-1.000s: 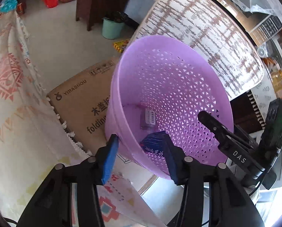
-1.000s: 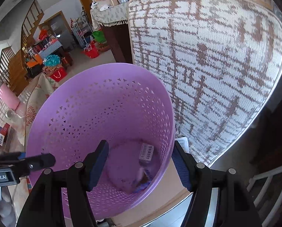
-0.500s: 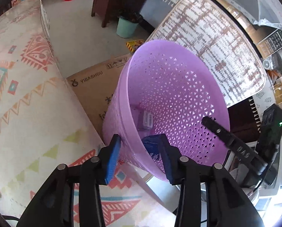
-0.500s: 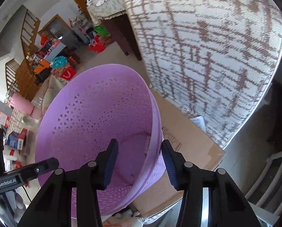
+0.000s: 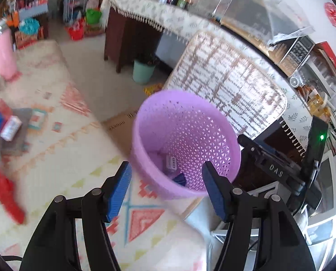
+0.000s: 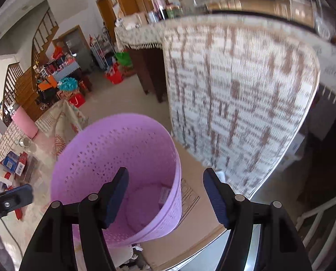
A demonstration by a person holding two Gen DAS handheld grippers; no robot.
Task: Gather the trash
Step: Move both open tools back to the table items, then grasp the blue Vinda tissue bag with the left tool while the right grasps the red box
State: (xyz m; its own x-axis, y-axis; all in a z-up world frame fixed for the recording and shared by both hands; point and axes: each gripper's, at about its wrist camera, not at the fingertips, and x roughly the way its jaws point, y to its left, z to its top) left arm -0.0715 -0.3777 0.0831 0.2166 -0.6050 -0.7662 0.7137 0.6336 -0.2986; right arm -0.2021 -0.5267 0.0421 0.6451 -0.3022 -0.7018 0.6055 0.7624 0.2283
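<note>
A purple perforated trash basket (image 5: 213,122) stands on a brown cardboard box; it also shows in the right wrist view (image 6: 89,164). Inside lie a dark blue packet (image 5: 179,179) and a small labelled box (image 5: 171,163), which also shows in the right wrist view (image 6: 164,194). My left gripper (image 5: 166,190) is open and empty, above the basket's near rim. My right gripper (image 6: 165,193) is open and empty, over the basket's right rim. More small boxes (image 5: 1,122) lie on the patterned cloth at the left, also in the right wrist view (image 6: 12,162).
A brown-and-white woven chair back (image 6: 235,94) rises right behind the basket. A dark cabinet with a lace cloth (image 5: 132,31) and a green bucket (image 5: 143,73) stand further back. A pink bottle (image 5: 2,56) stands at far left. A red item (image 5: 3,192) lies near left.
Both grippers have pulled back and up from the basket and opened wider. The blue packet that sat between my left fingers now lies inside the basket.
</note>
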